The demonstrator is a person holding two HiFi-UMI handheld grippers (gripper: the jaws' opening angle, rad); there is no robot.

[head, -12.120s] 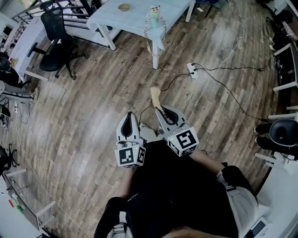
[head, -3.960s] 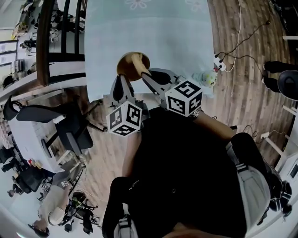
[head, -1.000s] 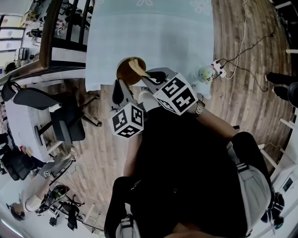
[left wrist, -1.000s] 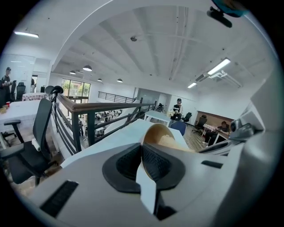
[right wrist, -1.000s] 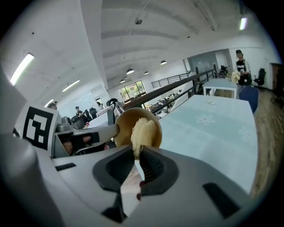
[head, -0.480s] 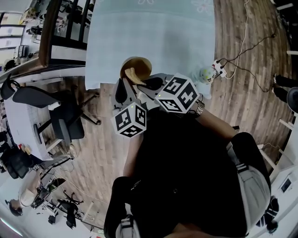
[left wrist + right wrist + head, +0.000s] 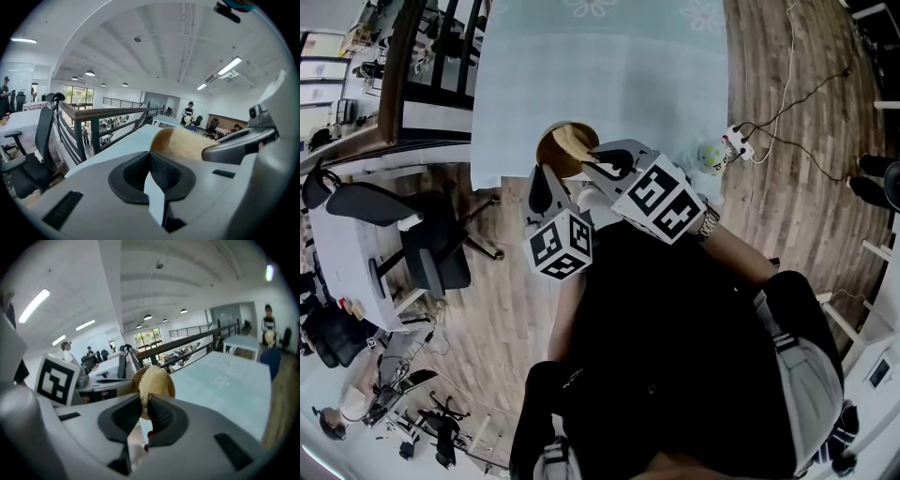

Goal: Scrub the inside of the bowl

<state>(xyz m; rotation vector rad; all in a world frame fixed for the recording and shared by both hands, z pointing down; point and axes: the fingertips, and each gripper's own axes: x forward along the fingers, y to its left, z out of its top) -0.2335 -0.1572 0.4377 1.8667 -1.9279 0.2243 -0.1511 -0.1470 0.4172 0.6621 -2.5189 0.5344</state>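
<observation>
1. Wooden floor (image 7: 787, 187) lay open to the right of the table, crossed only by cables running to a power strip (image 7: 739, 136) near the table's near right corner.
2. Table (image 7: 609, 75), under a pale blue cloth, was bare across its middle and far side, which left free room beyond the bowl and to its right.
3. Dark railing (image 7: 398, 75) ran just beyond the table's left edge, and an office chair (image 7: 431, 248) stood on the floor off the near left corner, so that side was the tight one.
4. Left gripper (image 7: 544, 171) reached over the near edge, its jaws closed on the bowl's near rim and holding the bowl tipped.
5. Right gripper (image 7: 143, 401) came in just beside it from the right, jaws clamped on the sponge.
6. Bowl (image 7: 551, 156), of brown wood, was at the near edge close to the near left corner, its opening tilted towards the person.
7. Sponge (image 7: 151, 379), a yellowish fibrous pad, lay against the bowl's inside.
</observation>
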